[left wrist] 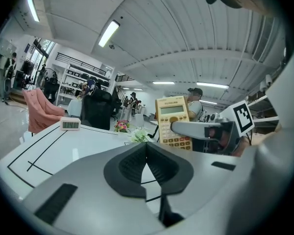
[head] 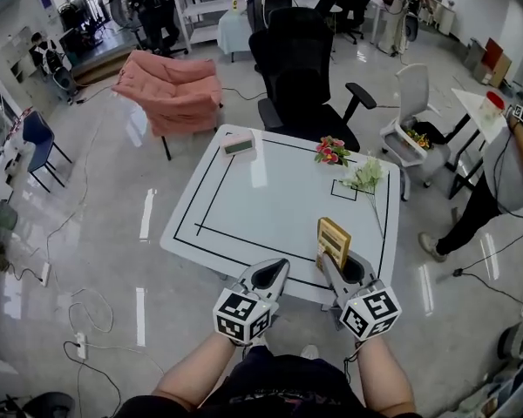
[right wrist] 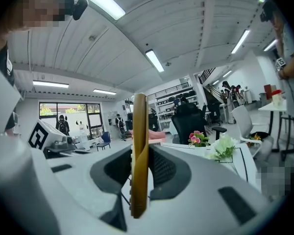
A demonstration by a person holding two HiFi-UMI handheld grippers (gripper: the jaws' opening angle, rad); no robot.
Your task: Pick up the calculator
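A glossy white counter (head: 244, 207), taped with black lines, stands on a shiny grey floor (head: 113, 233) among office chairs (head: 301, 68). Both claws point nearly level over its near edge. The right claw (head: 341, 259) pinches the flat yellow calculator (head: 334, 233) upright (edge-on between ribbed black pads (right wrist: 161, 168)), above the counter. The left claw (head: 276, 271) is closed and empty.
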